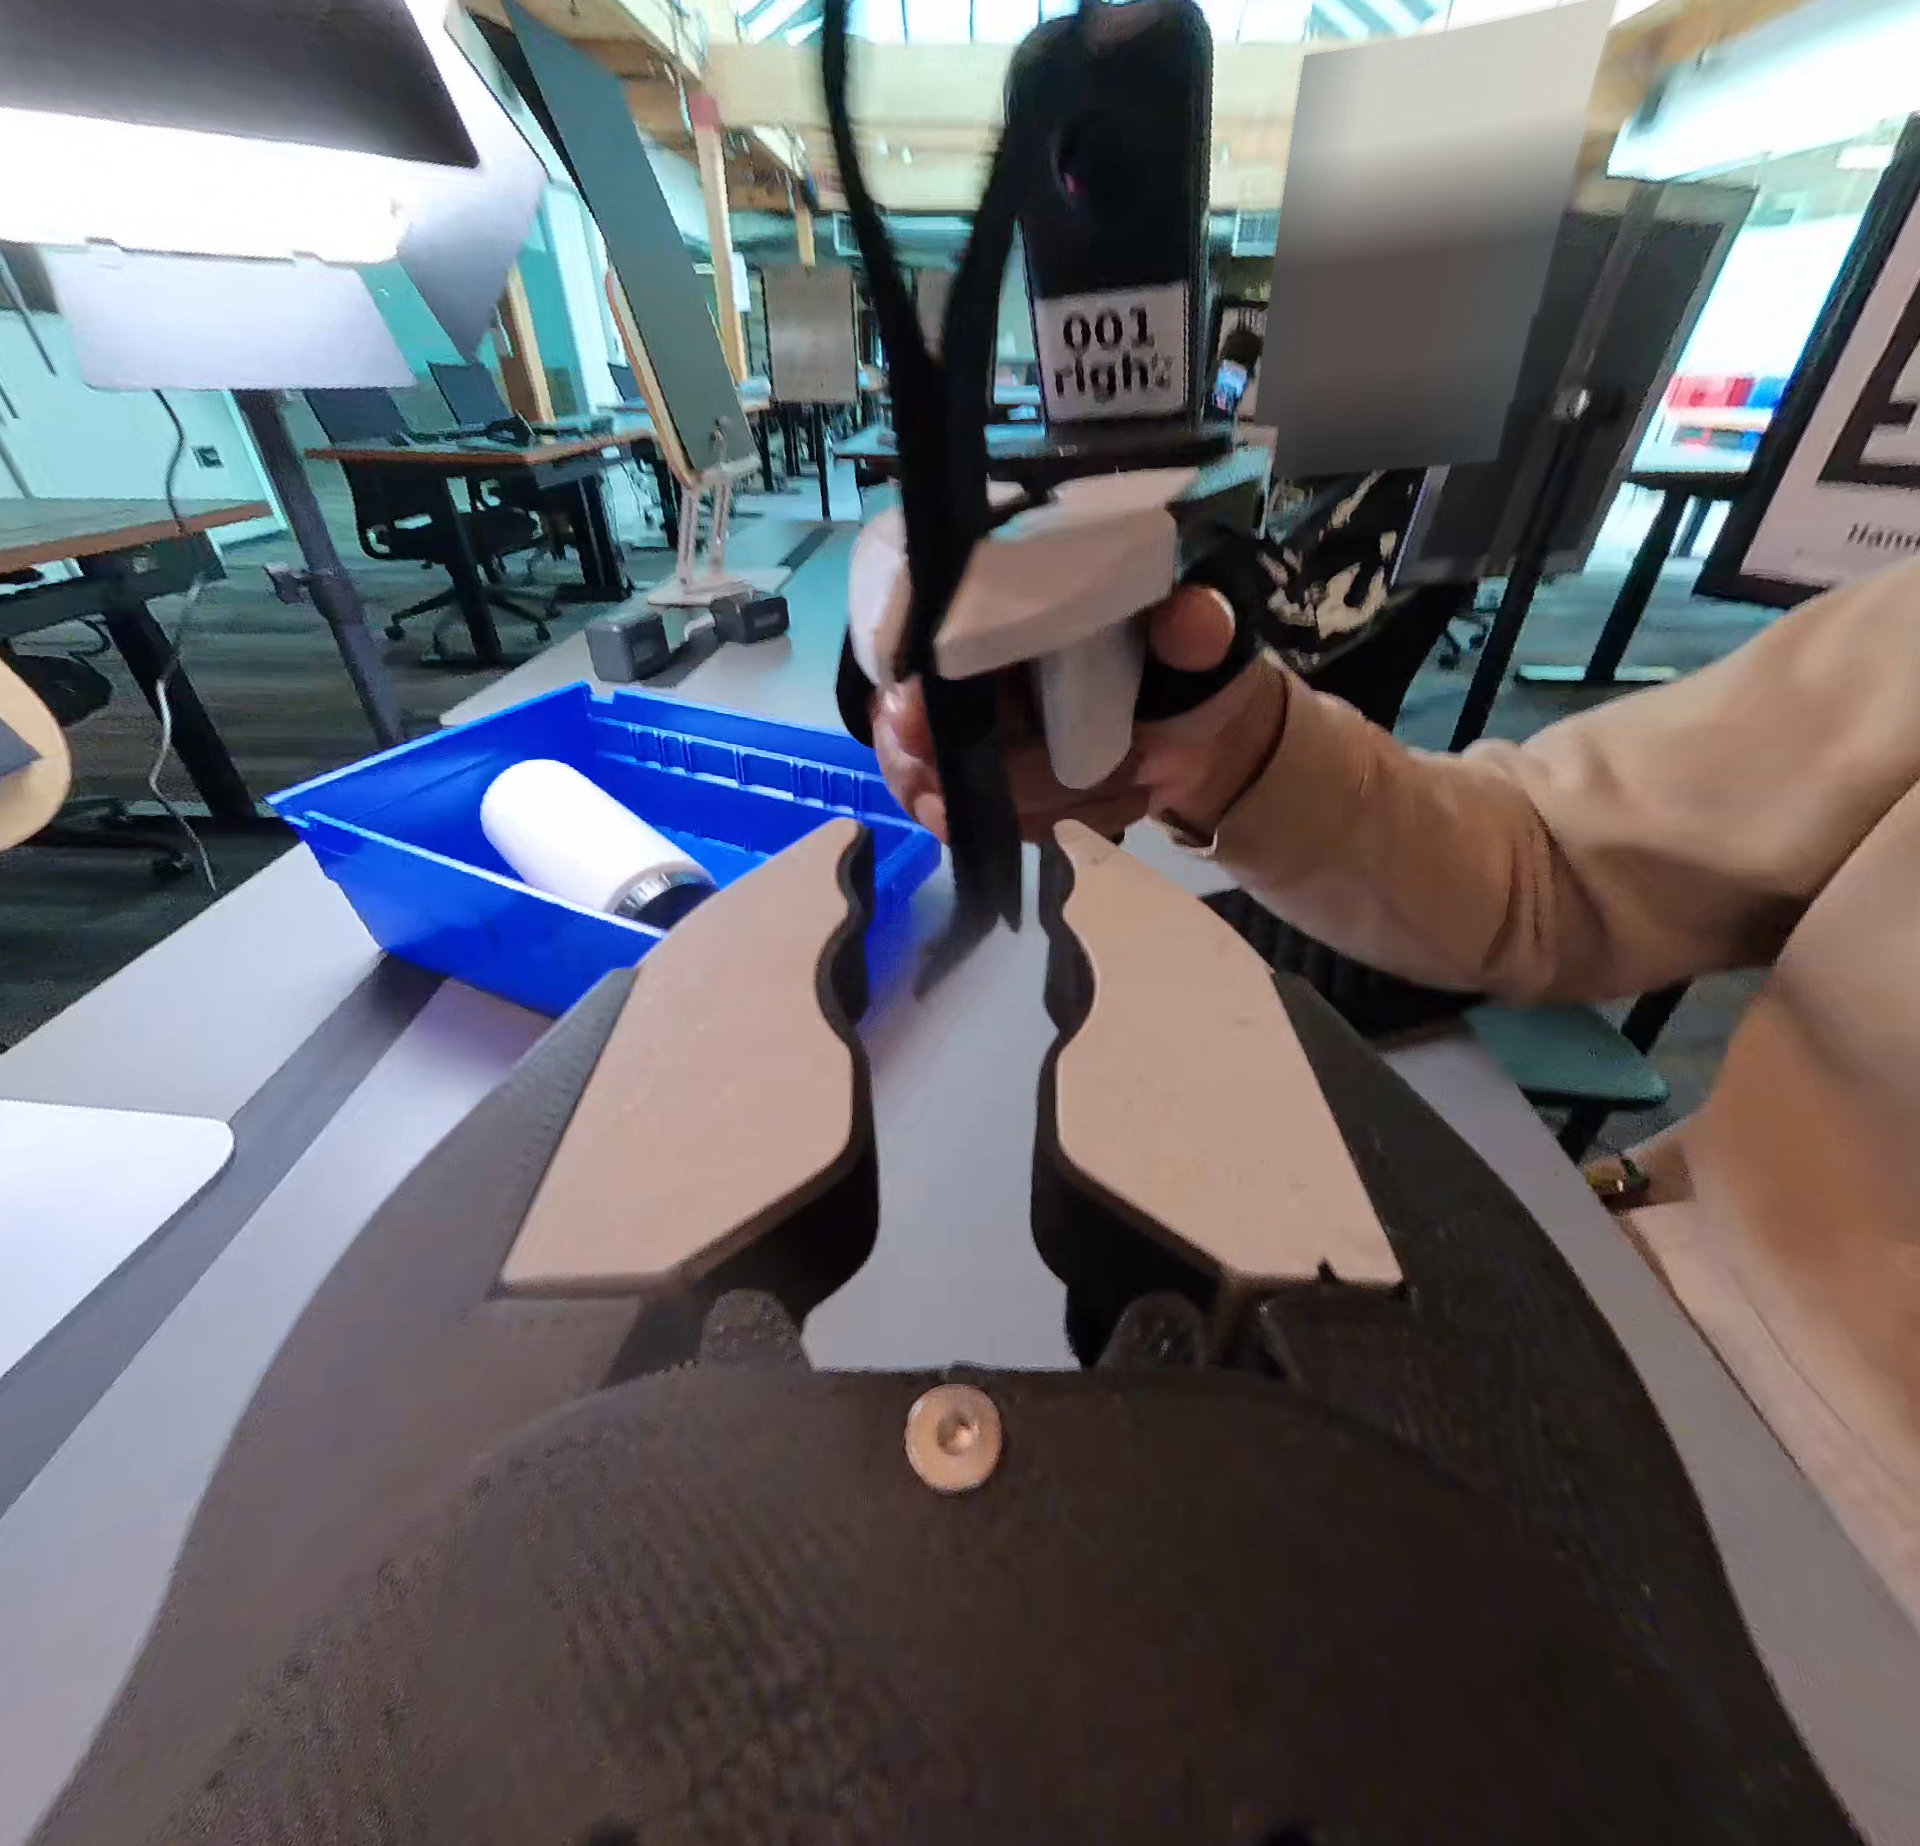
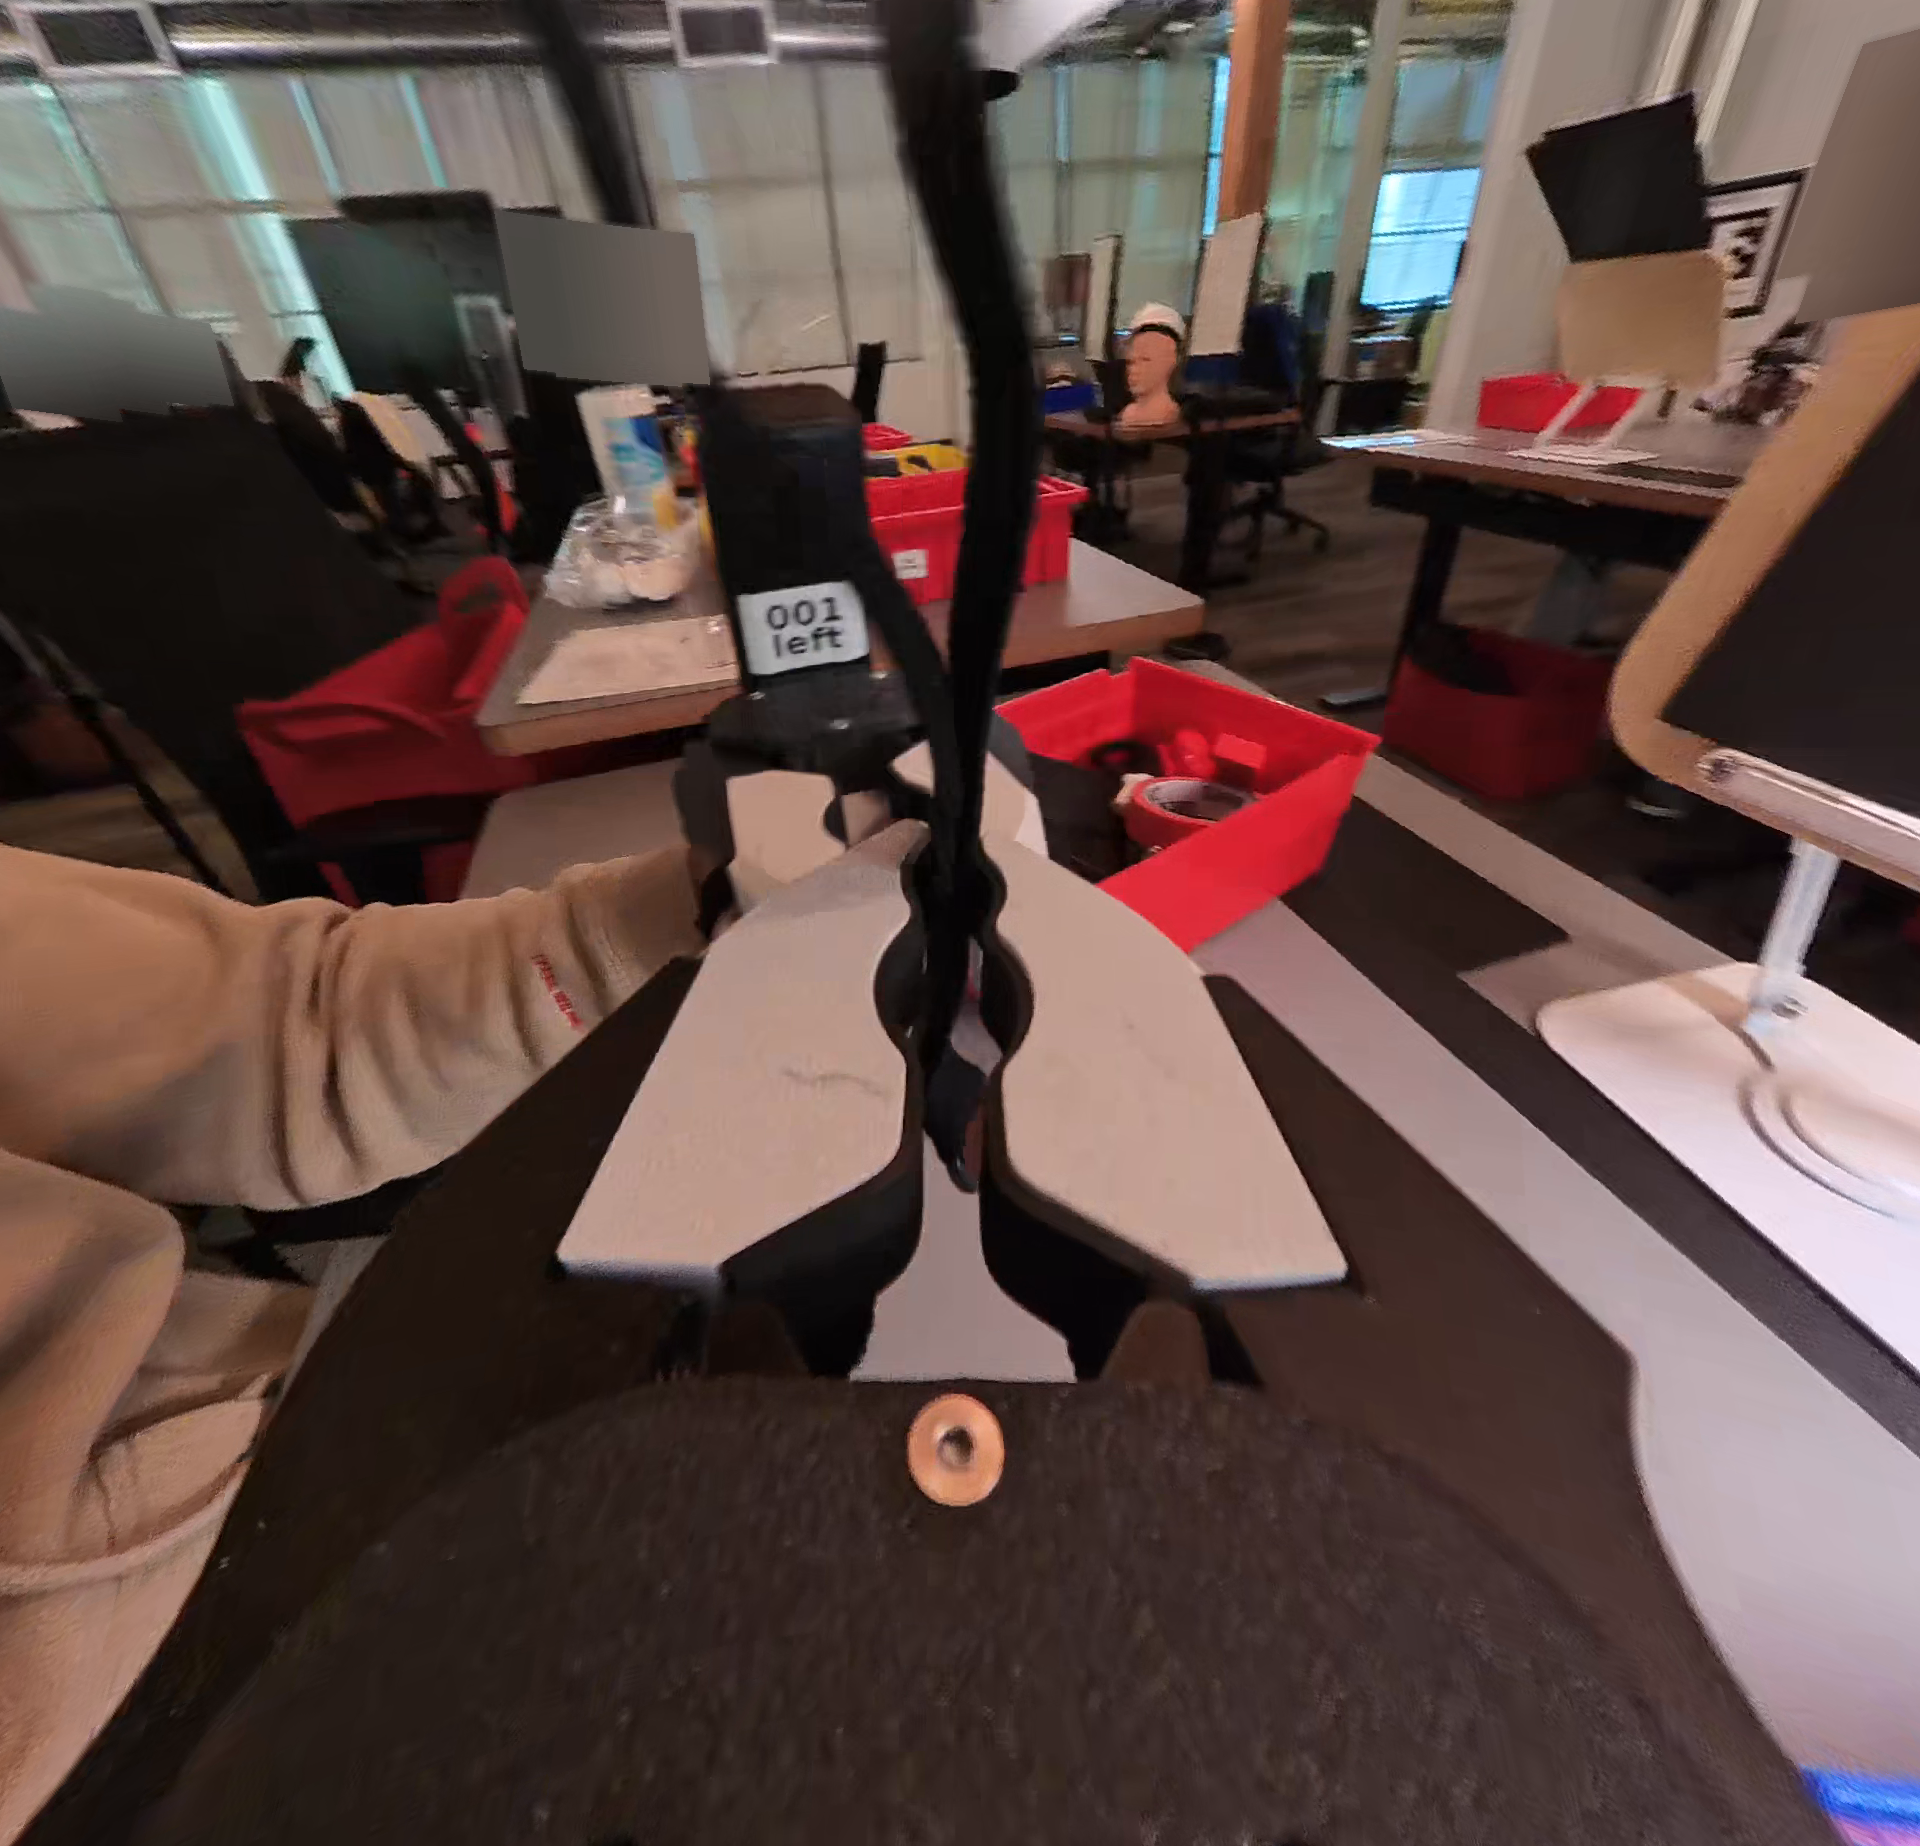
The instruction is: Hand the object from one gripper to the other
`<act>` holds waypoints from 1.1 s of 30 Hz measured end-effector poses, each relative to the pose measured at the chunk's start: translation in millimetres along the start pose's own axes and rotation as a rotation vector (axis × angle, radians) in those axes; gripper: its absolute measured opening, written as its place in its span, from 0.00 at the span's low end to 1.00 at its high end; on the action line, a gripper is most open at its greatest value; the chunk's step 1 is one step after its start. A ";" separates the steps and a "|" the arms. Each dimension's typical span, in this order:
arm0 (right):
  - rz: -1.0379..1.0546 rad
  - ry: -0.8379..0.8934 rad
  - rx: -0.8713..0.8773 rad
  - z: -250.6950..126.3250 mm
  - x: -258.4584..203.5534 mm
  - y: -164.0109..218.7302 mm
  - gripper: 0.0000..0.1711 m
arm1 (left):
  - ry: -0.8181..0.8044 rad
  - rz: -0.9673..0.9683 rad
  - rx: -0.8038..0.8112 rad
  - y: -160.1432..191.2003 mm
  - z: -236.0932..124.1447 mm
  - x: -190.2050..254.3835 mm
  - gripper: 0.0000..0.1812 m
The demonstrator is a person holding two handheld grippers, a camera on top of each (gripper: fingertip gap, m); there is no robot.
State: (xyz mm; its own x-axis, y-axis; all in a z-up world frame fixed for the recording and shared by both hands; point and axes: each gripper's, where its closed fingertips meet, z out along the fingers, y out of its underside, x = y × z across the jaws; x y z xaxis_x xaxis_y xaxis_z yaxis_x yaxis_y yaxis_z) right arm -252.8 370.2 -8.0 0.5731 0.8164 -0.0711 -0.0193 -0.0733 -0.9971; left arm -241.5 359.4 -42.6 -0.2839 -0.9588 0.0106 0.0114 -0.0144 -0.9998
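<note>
Two claws face each other above the bench (image 1: 966, 1121). My right claw (image 2: 951, 923) is clamped on a black strap (image 2: 966, 591), pinching it low so the short tail hangs between the fingers and the long run rises out of frame, presenting a free stretch to the other side. My left claw (image 1: 951, 877) stands apart, its fingertips just short of the strap's lower end and gripping nothing; I judge the transfer not yet made. In the left wrist view the strap crosses in front of the right hand (image 1: 1122, 747), so the open claw must close below it. To the left, the blue bin (image 1: 468, 903) holding a white cylinder (image 1: 582, 840) lies near; beyond the right claw, a red bin (image 2: 1247, 820) bounds the far side. The bench strip between stays free for the approach.
</note>
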 end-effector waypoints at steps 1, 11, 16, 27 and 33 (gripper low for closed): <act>0.000 0.030 -0.005 0.5 2.9 1.3 0.03 | 0.006 0.011 -0.029 5.3 1.5 1.5 0.19; -0.203 0.220 -0.145 25.2 -0.8 28.0 0.03 | 0.078 0.053 -0.138 41.7 2.9 6.4 0.03; -0.294 0.237 -0.140 26.2 -9.1 23.0 0.04 | 0.112 0.067 -0.110 35.7 1.3 12.7 0.02; -0.333 0.014 -0.095 21.2 -31.6 21.7 0.07 | 0.130 0.094 -0.161 14.8 -0.2 33.2 0.02; -0.355 -0.053 -0.134 13.3 -38.6 23.1 0.03 | 0.170 0.068 -0.134 15.9 -0.1 36.6 0.07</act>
State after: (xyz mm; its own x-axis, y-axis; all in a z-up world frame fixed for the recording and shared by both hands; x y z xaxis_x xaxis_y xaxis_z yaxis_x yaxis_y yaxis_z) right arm -286.3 344.6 -28.7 0.4817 0.8327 0.2731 0.2819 0.1478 -0.9480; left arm -251.8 324.1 -58.2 -0.4448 -0.8943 -0.0482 -0.0883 0.0973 -0.9913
